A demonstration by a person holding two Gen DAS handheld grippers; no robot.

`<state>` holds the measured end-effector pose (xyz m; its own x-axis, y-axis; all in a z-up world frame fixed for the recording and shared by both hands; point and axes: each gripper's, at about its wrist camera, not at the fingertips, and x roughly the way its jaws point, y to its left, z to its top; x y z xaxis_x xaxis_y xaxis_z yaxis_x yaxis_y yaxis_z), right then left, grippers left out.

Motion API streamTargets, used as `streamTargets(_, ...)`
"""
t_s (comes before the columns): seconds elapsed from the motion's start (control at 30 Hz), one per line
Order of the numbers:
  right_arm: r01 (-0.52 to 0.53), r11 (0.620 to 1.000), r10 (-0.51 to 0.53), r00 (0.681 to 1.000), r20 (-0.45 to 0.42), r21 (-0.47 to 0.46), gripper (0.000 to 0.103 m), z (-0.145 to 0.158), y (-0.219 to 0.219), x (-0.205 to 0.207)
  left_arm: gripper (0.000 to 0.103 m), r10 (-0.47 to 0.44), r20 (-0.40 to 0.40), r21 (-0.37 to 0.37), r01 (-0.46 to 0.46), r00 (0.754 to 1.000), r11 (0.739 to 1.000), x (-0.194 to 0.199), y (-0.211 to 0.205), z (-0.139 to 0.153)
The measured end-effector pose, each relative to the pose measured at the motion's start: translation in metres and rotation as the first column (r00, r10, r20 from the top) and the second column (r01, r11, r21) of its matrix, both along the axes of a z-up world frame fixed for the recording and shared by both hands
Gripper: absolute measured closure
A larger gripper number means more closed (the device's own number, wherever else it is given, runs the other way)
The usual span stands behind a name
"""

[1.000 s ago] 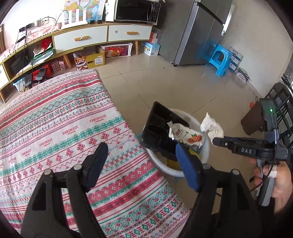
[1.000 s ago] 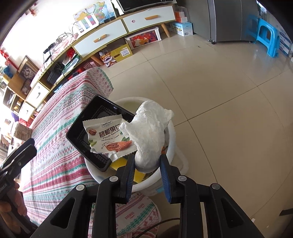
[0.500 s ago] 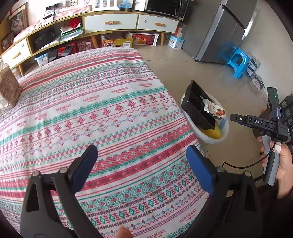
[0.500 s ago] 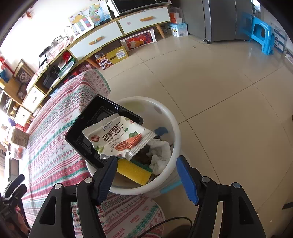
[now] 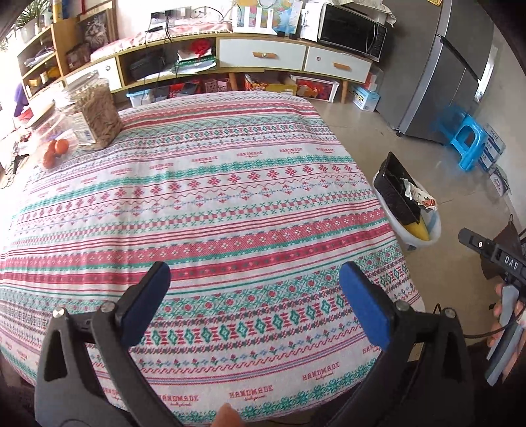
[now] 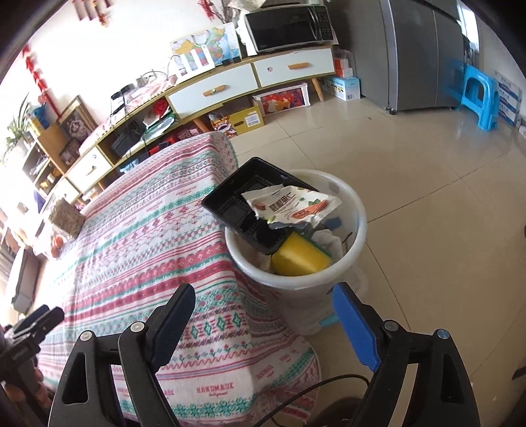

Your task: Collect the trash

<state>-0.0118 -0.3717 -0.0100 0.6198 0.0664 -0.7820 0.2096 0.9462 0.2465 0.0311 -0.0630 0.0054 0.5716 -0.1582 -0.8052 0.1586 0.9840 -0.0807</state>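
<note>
Home living and dining room. Far wall: low wooden sideboard (image 6: 230,88) with white drawers, microwave (image 6: 289,28) on top, steel refrigerator (image 6: 424,56) at right. Near: table under patterned tablecloth (image 5: 197,213), tiled floor (image 6: 427,197), blue plastic stool (image 6: 480,95).

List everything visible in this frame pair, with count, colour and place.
bin: one, white, on the floor beside the table
tray: one, black, tilted in the bin
snack wrapper: one, white, on the tray
sponge: one, yellow, in the bin
tissue: white, crumpled in the bin
tablecloth: one, striped red and green, covering the table
jar: one, clear, far left of the table
stool: one, blue, by the fridge
left gripper: opening, empty
right gripper: opening, empty
</note>
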Motion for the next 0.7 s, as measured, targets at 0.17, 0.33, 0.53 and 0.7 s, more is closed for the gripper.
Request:
streamTargets(0.17,-0.051,0.991,0.062,0.995,0.082,-0.127,0.013,0.011,0.045,-0.027,0.001,0.056,0.102,0.053,-0.062,0.993,0.997,-0.032,0.010,0.010)
streamTargets(0.33,-0.043,0.976,0.073,0.988,0.138,-0.213,0.011,0.012,0.071,-0.044,0.001,0.116,0.149,0.053,-0.125,0.982,0.991,-0.051,0.022,0.008)
streamTargets(0.53,-0.049,0.968,0.087,0.985,0.150,-0.246,0.010,0.013,0.080,-0.042,0.001,0.131,0.153,0.053,-0.140,0.980,0.989,-0.053,0.024,0.004)
streamTargets(0.7,-0.051,0.969,0.087,0.986,0.141,-0.240,0.010,0.009,0.080,-0.039,0.001,0.114,0.154,0.065,-0.125,0.982,0.990,-0.055,0.018,0.001)
